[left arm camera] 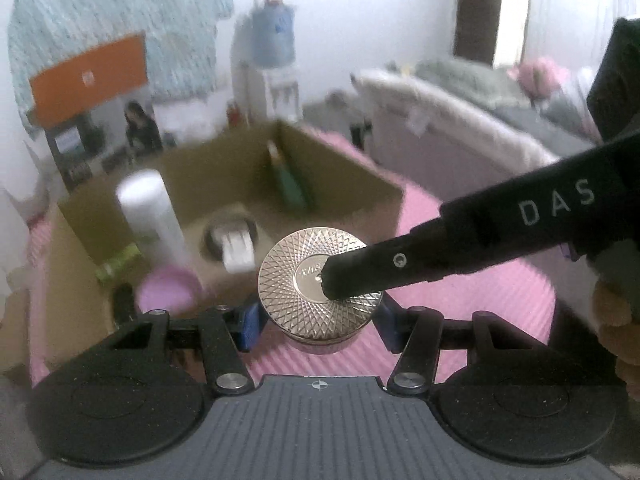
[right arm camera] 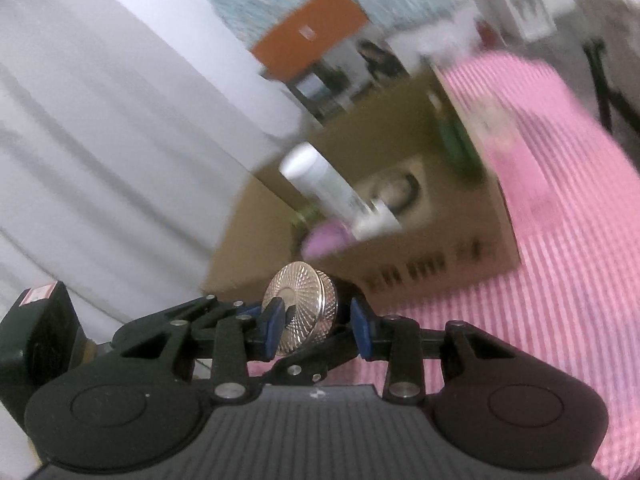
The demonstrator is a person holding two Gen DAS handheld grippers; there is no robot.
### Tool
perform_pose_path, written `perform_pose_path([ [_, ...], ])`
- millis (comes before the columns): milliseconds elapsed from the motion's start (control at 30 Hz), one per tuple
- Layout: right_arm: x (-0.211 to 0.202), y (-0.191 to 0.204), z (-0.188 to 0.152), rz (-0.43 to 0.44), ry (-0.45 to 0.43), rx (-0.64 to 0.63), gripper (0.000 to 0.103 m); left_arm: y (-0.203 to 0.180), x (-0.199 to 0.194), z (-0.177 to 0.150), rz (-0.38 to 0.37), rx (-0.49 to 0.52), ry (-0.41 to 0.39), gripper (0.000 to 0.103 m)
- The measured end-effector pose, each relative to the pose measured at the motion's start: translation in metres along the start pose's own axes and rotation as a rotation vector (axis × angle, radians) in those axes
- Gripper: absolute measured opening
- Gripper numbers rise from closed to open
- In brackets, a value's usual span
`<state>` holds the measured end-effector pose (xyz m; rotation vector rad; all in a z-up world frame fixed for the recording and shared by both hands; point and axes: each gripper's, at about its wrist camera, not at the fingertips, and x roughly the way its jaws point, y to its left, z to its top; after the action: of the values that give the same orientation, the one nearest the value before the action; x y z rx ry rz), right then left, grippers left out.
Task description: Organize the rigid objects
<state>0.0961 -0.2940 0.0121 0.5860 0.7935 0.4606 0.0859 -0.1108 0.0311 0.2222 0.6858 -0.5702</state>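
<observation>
glossy engraved metal jar lid point(left arm camera: 320, 270), matt brown cardboard box point(left arm camera: 224, 168), ribbed pink cloth point(left arm camera: 500, 300)

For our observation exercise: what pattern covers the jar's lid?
Shiny silver lid, fine crisscross engraving around a smooth centre; clearest in left wrist view.

box contents point(left arm camera: 160, 216) motion-blurred, unidentifiable; jar point(left arm camera: 320, 272) lid centre hidden by right fingers point(left arm camera: 352, 276); room background smeared.

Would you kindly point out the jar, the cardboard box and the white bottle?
jar point(left arm camera: 304, 256): left wrist view, on its patterned metal lid.
cardboard box point(left arm camera: 224, 172): left wrist view, on its inner back wall.
white bottle point(left arm camera: 150, 208): left wrist view, on its body.
</observation>
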Motion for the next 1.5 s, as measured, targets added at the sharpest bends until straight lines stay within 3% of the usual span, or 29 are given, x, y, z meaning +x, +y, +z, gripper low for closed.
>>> perform_pose_path([
  [233, -0.004, 0.021, 0.058, 0.002, -0.042, -0.121, 0.039, 0.019, 0.011, 0.053, 0.007, -0.032, -0.050, 0.055],
  [500, 0.052, -0.022, 0.120, -0.079, 0.083, -0.087, 0.039, 0.044, 0.097, 0.084, -0.058, -0.128, 0.117, 0.055],
  [667, 0.081, -0.047, 0.131, -0.136, 0.162, -0.084, 0.039, 0.052, 0.132, 0.083, -0.082, -0.183, 0.208, 0.055],
  [1067, 0.104, -0.049, 0.138, -0.201, 0.235, -0.173, 0.039, 0.060, 0.158, 0.076, -0.095, -0.252, 0.303, 0.058],
  [1267, 0.103, -0.050, 0.140, -0.196, 0.224, -0.170, 0.039, 0.059, 0.151, 0.081, -0.102, -0.247, 0.277, 0.064],
  [1500, 0.084, -0.044, 0.139, -0.158, 0.170, -0.163, 0.040, 0.053, 0.132, 0.090, -0.076, -0.225, 0.218, 0.078],
])
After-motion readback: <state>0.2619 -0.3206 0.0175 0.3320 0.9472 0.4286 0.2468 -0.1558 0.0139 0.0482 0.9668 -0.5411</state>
